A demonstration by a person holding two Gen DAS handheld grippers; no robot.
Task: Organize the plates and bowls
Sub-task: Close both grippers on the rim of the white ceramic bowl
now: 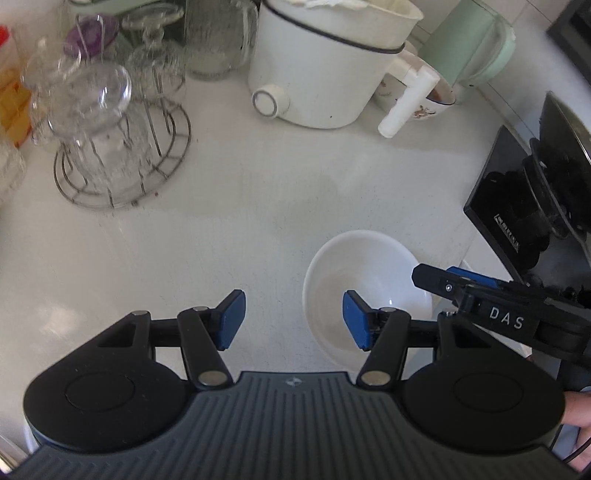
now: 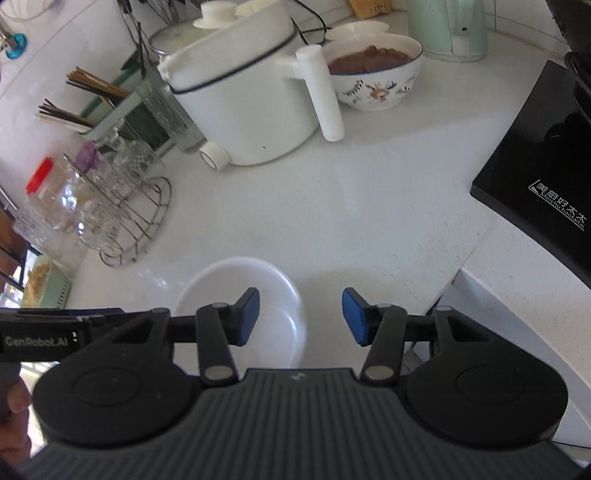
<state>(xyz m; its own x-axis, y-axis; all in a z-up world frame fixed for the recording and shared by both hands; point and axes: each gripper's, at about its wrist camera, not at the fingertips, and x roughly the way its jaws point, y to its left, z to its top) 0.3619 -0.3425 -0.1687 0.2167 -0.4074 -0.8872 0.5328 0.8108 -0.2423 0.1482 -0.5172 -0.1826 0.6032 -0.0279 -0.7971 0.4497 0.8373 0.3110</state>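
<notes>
The bowl (image 1: 364,258) is plain white, on a white speckled surface (image 1: 240,206). Both claws, left (image 1: 293,319) and right (image 2: 301,317), are black with blue pads (image 2: 248,317) and a grey ribbed body; the left one carries white "GenRobot.AI" lettering. The pot (image 2: 243,107) is white with a thin dark band. Behind it a white bowl (image 2: 376,79) with blue and orange flower sprigs holds something brown. The kettle (image 2: 448,29) is pale green. The cooktop (image 2: 543,155) is glossy black with white lettering. The rack (image 1: 122,173) is silver wire, holding clear glasses, 1 purple. A jar (image 2: 38,181) has a red lid

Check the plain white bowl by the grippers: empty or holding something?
Empty. The white bowl sits upright on the counter, and its bare white inside shows in both wrist views.
</notes>
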